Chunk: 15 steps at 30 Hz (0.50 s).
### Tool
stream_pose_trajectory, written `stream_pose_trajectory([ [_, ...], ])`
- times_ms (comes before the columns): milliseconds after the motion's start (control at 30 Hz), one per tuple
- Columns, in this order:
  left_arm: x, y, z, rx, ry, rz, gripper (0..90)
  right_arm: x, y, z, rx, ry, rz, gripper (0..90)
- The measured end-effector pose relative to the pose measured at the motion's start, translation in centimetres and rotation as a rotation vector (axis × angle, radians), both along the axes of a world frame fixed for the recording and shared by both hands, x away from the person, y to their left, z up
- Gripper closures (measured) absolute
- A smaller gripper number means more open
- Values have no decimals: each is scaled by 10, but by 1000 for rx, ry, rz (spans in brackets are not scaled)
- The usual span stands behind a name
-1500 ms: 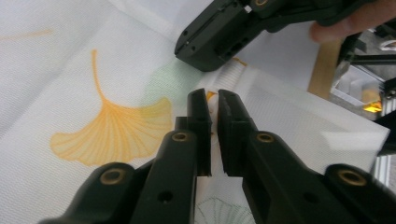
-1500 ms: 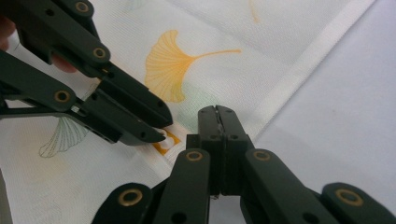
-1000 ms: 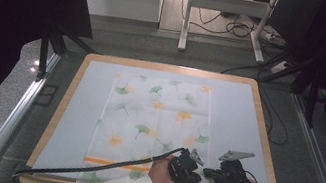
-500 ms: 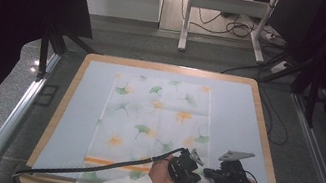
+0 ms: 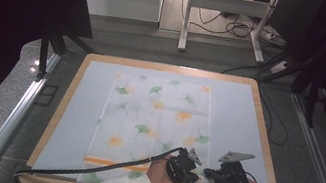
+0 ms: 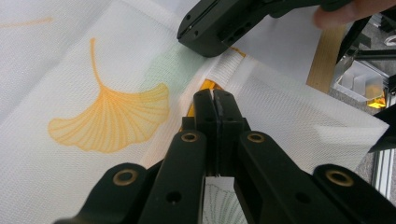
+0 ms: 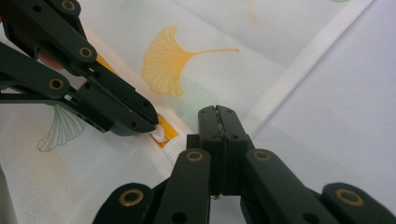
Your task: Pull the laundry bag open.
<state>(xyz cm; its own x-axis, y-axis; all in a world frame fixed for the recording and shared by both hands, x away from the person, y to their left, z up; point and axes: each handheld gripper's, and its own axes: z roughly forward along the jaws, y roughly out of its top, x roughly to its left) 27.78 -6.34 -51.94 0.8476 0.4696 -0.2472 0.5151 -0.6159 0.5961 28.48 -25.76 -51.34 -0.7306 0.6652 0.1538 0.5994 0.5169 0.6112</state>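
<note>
A white cloth (image 5: 154,130) printed with orange and green ginkgo leaves lies spread along the middle of the tabletop (image 5: 258,116), its near end reaching the front edge, where two hand-held claws work side by side close to the front right corner. The left claw (image 5: 195,164) has its jaws pressed together on a pinch of the cloth beside the orange stripe (image 5: 112,163), as the left gripper view shows at (image 6: 215,105). The right claw (image 5: 208,172), just beside it and near the cloth's hemmed right edge (image 7: 303,60), also has its jaws closed; the right gripper view (image 7: 218,119) does not settle whether any fabric is caught between them.

The step in hand looks like taking hold of the near right portion of the cloth to lift or fold it. To do it well, both claws should keep a firm bite on the fabric, the right one preferably on the thick hem rather than the thin weave, and rise together at the same pace so the cloth comes up as one flap without twisting or dragging the far end out of line.

Against the high views from a second and half a second ago, nothing has visibly changed: both hands, both claws and the cloth sit in the same places.
</note>
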Motion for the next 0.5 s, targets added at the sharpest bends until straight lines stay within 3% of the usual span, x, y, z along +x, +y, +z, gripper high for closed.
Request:
stream_pose_trajectory([
  [67,1,0,-1,-7,4,2,900,-6,1,6,24,-11,13,898],
  [167,1,0,0,0,1,-4,900,-15,7,6,16,9,45,898],
  [233,0,0,-1,-9,4,6,900,-17,9,1,-15,23,37,898],
  [367,-1,0,0,-2,-4,5,900,-14,4,-1,14,62,2,900],
  [500,-1,3,1,13,-6,5,900,-15,3,-1,18,57,0,900],
])
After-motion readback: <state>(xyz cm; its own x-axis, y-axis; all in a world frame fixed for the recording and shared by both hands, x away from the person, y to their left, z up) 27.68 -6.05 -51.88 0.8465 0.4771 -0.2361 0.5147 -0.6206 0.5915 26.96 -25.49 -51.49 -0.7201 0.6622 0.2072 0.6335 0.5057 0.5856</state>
